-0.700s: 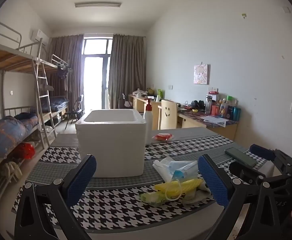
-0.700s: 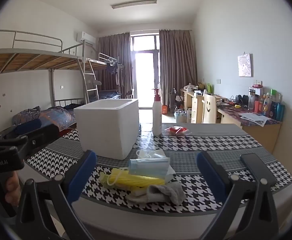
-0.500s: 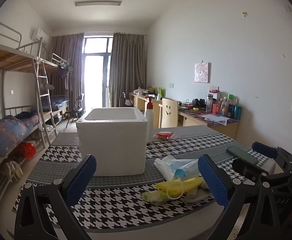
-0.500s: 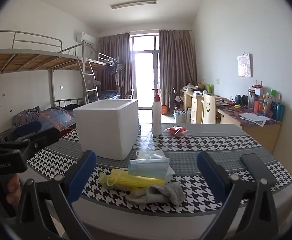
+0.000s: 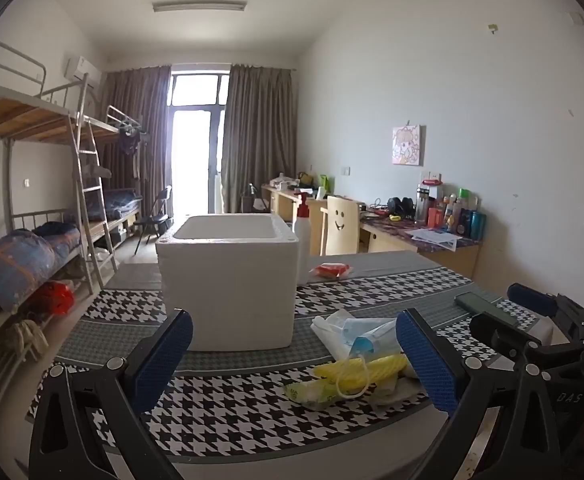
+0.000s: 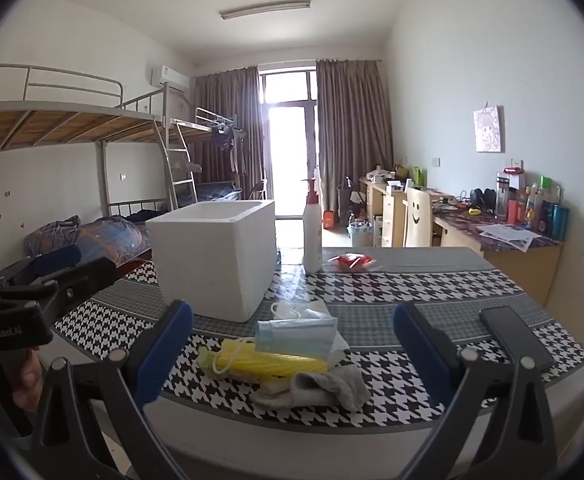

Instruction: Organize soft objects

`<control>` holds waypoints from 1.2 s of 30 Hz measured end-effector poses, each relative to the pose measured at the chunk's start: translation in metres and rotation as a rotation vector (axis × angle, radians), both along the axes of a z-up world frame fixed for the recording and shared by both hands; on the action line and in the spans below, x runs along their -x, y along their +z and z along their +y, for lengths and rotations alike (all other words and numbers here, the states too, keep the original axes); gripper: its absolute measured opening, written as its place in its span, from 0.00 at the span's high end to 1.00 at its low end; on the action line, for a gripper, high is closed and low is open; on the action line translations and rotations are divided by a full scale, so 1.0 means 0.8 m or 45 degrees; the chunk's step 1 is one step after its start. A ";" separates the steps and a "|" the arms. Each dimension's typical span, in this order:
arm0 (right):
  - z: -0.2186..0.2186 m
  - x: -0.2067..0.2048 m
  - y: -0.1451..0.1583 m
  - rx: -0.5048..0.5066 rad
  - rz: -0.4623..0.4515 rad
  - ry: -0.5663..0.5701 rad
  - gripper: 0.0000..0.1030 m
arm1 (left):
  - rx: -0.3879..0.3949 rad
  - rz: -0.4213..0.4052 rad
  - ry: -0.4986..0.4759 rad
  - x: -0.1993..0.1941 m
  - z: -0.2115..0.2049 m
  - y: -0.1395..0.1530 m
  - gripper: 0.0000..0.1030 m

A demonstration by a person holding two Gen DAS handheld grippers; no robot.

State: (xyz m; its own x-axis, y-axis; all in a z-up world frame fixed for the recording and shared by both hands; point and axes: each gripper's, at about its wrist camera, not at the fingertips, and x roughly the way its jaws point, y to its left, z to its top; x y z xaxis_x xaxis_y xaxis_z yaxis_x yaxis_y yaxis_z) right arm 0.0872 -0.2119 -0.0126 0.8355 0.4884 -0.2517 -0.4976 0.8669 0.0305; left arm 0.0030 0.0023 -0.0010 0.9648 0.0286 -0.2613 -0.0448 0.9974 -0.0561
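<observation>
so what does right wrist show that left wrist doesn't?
Only right wrist: the grey sock at the near end of the pile, and the left hand-held gripper seen from the side, with the hand holding its handle.

Only left wrist: the red bag under the bunk, and the right hand-held gripper seen from the side.

Both: white foam box, yellow bundle, blue face masks, pump bottle, red packet, dark phone, houndstooth tablecloth.

Foam box [image 6: 215, 256] behind masks [image 6: 296, 334], sock [image 6: 324, 388] nearest
</observation>
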 end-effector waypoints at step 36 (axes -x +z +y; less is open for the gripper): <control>0.000 -0.002 0.000 0.005 0.002 -0.010 0.01 | -0.006 -0.023 0.004 0.003 0.007 0.000 0.01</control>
